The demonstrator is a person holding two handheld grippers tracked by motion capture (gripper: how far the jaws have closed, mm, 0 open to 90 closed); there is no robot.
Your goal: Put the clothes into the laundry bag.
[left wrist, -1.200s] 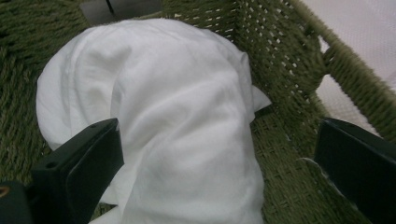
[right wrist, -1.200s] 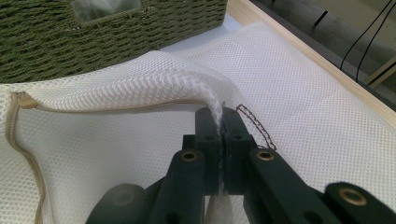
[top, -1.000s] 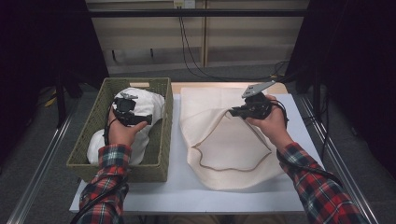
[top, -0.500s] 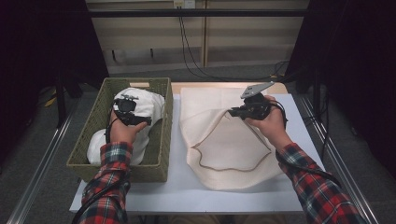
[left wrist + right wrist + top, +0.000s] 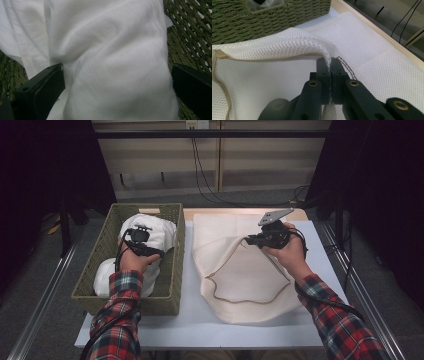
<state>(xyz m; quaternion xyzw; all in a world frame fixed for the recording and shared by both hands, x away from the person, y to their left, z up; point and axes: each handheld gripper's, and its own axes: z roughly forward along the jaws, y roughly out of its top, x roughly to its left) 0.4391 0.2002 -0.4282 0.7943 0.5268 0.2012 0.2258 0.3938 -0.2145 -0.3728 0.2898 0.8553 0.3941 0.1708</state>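
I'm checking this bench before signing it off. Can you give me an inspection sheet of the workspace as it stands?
Surface: white table, wooden strip along its far edge.
Job's things: cream mesh bag lies flat, its mouth lifted open; white cloth bundled in the green woven basket.
Clutter: nothing seen.
Grippers: left tongs in the basket, jaws either side of the cloth, still apart; right tongs shut on the bag's rim.
Cables: black cables hang behind the table; one trails from each hand.
Surroundings: dark curtains, grey floor, metal rails beside the table.
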